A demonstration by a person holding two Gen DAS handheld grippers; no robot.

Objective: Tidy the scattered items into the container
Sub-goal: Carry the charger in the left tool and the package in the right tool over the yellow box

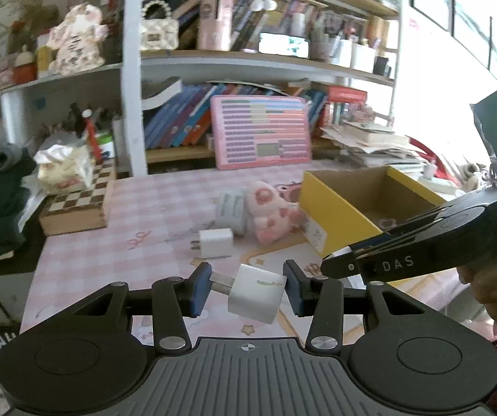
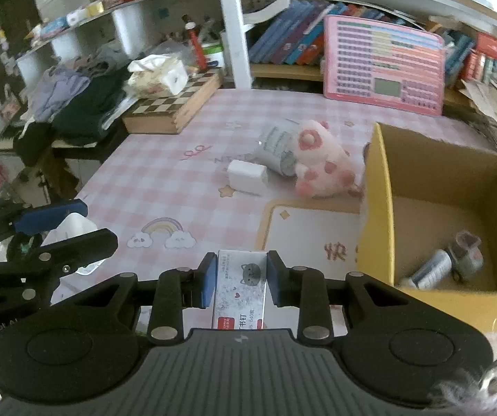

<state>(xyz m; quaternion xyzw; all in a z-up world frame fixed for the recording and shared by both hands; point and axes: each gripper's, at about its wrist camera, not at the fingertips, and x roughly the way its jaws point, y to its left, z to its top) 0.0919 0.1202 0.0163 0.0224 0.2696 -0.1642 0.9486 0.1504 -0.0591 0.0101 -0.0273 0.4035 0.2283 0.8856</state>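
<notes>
While both grippers are carrying loads above the pink checked tablecloth [image 2: 165, 173], the open yellow cardboard box [image 2: 376, 208] is sitting to the right with a small tube and a little bottle already lying in it. Risk: its near wall is standing between the loads and the floor of the box, so a low approach is likely clipping the rim. The fluffy pink plush toy [image 2: 321, 163] and a grey-labelled cylinder [image 2: 277, 149] are lying against each other just beside the box, the white wall charger [image 2: 248, 175] near them. The right gripper [image 2: 241, 282] is clamping a flat staple packet with a cat print [image 2: 243, 280] squarely. The left gripper [image 1: 246, 286] is pinching a white cube-shaped plug adapter [image 1: 257, 293] by prong and far face, tilted; that grip is looking liable to twist out.
</notes>
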